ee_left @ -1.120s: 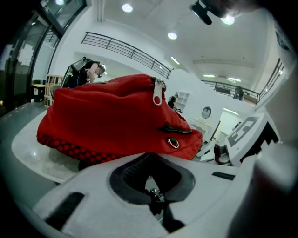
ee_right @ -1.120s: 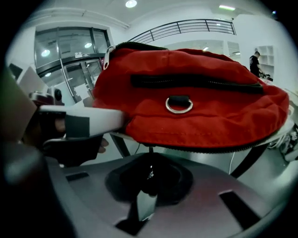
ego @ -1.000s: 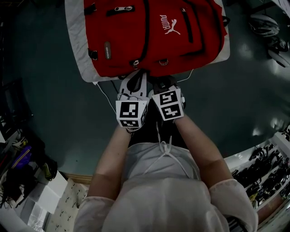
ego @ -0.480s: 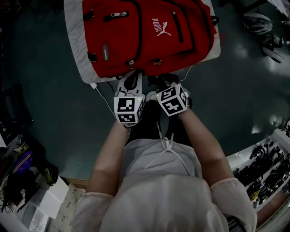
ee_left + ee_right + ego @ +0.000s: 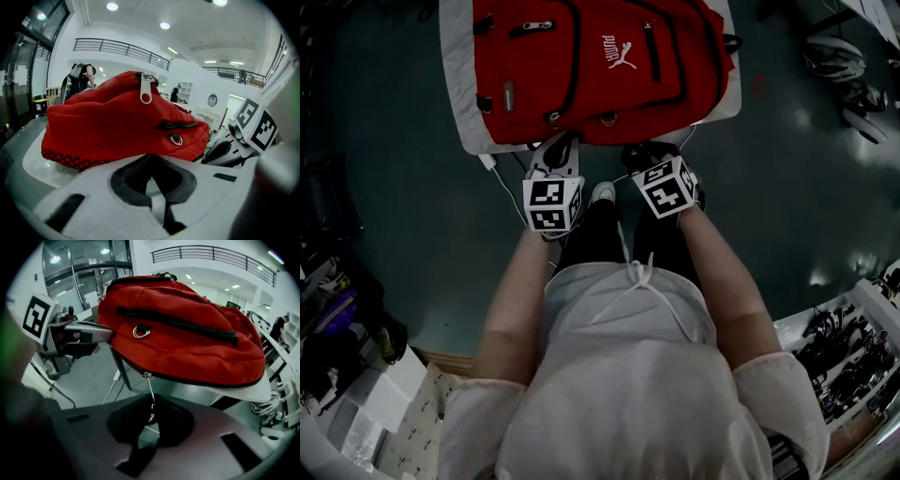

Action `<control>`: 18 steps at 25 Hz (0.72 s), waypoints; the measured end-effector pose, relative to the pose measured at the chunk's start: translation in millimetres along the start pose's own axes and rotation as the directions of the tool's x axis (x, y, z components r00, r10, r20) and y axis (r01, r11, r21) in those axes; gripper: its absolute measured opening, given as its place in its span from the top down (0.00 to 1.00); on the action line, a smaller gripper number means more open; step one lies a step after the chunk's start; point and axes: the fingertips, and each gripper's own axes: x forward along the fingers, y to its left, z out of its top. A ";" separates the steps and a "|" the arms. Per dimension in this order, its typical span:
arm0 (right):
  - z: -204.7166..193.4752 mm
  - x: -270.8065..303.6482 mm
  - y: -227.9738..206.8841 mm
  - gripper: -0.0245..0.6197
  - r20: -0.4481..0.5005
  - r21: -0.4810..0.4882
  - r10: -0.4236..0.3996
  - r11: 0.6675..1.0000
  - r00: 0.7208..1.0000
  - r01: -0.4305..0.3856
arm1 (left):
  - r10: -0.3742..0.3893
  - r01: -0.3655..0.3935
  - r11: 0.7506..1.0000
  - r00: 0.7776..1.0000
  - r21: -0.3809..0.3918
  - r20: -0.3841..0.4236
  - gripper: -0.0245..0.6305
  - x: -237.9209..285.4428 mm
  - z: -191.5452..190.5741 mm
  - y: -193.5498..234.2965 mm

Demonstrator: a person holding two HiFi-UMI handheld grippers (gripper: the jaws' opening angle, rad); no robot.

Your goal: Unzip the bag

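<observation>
We're in a big white hall, balcony railing (image 5: 117, 47) running under rows of ceiling lights, glass doors to one side, dark teal floor (image 5: 787, 169) underfoot. A pale grey table (image 5: 455, 84) stands right in front of the person, and the red bag (image 5: 581, 66) lies flat on it, covering most of the top, near edge at the table's lip. Both tools sit low at that near edge. The left gripper (image 5: 154, 187) has its jaws pressed together with nothing between them, just short of the fabric. The right gripper (image 5: 150, 423) is pinching the thin zipper pull (image 5: 150, 397), which drops straight from the black zip line into its pads. White lettering on the bag reads PUMA (image 5: 619, 52), with the leaping cat beside it.
</observation>
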 end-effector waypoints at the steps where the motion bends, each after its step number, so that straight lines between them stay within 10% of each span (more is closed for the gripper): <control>1: -4.2 -2.2 -5.5 0.91 -0.005 0.000 -0.002 1.000 1.000 0.002 | 0.005 -0.005 1.000 1.000 0.007 -0.010 0.93 0.3 -0.8 0.1; 18: -46.9 -34.5 -97.9 0.91 -0.063 -0.072 0.030 0.997 0.998 -0.034 | 0.257 -0.265 0.960 0.962 -0.090 -0.093 0.93 -1.9 -6.8 5.9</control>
